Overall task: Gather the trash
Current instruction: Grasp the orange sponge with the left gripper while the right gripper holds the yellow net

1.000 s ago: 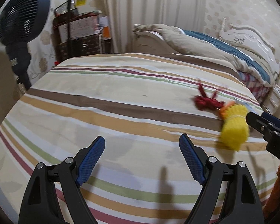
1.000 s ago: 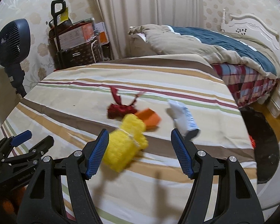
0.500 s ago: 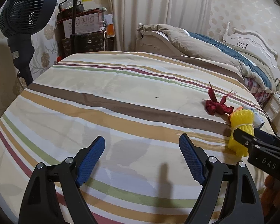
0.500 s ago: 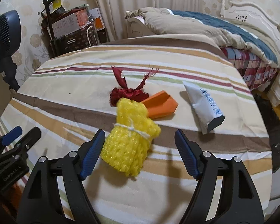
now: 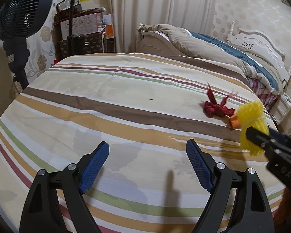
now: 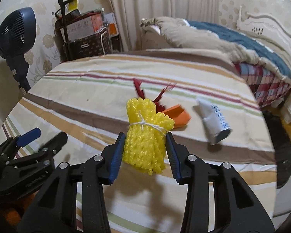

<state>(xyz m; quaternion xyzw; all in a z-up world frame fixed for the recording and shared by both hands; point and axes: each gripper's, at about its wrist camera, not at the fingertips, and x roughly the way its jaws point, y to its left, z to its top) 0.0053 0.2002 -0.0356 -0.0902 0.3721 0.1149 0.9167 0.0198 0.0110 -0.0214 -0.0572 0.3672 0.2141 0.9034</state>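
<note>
My right gripper [image 6: 144,145] is shut on a yellow foam net bundle [image 6: 145,134] tied with white string and holds it just above the striped bedspread [image 6: 87,89]. The bundle also shows in the left wrist view [image 5: 252,124], pinched by the right gripper [image 5: 261,137]. Behind it lie a red ribbon bow [image 5: 217,108], an orange paper piece [image 6: 176,116] and a white and blue wrapper [image 6: 215,122]. My left gripper [image 5: 147,165] is open and empty over the near left of the bedspread.
A dark fan [image 5: 19,19] stands at the left wall. A trolley with boxes [image 5: 81,33] stands by the curtain. A second bed with beige and blue covers [image 5: 223,54] lies at the back right. A dark floor mat [image 6: 281,145] lies right of the bed.
My right gripper has closed on the yellow foam net bundle, which lay between its open fingers before, and raised it slightly. The left gripper has stayed open and shifted a little.
</note>
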